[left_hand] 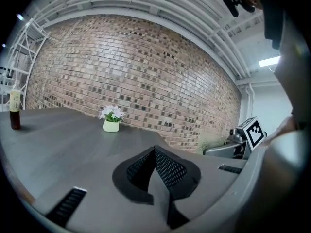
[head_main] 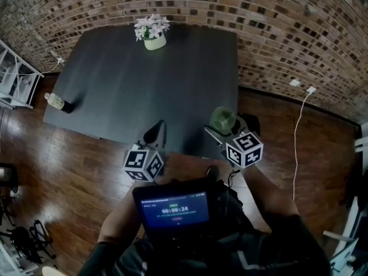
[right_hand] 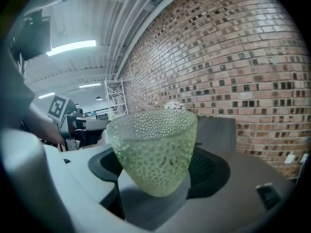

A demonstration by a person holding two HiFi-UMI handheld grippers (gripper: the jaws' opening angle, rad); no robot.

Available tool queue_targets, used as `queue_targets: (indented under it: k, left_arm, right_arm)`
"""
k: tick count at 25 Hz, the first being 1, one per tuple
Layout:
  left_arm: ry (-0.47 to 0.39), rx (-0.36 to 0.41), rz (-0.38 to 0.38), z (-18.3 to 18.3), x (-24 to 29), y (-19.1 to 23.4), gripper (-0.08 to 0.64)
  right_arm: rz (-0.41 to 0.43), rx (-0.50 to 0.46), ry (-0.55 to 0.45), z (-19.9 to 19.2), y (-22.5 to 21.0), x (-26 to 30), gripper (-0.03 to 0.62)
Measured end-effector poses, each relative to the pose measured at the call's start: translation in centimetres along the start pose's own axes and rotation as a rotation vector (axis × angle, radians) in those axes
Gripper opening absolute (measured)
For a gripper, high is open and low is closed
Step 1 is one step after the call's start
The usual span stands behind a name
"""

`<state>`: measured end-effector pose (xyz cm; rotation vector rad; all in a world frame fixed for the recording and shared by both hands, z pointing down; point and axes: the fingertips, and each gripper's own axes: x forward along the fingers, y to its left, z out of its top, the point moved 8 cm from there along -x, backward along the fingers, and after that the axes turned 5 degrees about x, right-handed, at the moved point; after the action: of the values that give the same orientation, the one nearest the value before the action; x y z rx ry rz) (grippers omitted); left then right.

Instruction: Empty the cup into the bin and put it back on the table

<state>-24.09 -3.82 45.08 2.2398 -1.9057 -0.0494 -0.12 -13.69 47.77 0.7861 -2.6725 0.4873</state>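
A green bumpy glass cup stands upright between the jaws of my right gripper, which is shut on it. I see nothing inside the cup. In the head view the cup and right gripper hang over the near right corner of the dark table. My left gripper is over the table's near edge, left of the cup. Its pads meet with nothing between them. No bin is in view.
A white pot of flowers stands at the table's far edge, and a small bottle at its left end. A white rack stands to the left on the wooden floor. A white cable runs down the floor at right, below the brick wall.
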Motion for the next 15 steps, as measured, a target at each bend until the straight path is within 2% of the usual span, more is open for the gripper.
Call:
queue_targets:
  k: [4,9,15]
  left_arm:
    - [0.020,-0.019,-0.021,-1.2,0.1,-0.7,-0.003]
    - [0.054,0.013,-0.030,-3.3,0.8,-1.3,-0.003]
    - [0.070,0.046,-0.049,-5.2,1.5,-1.8,-0.003]
  right_arm:
    - [-0.037,0.053,0.034,-3.2,-0.3,1.2,0.382]
    - [-0.045,0.056,0.059,-6.3,-0.3,2.6,0.382]
    - [-0.044,0.045,0.067,-8.1,-1.1,4.1,0.382]
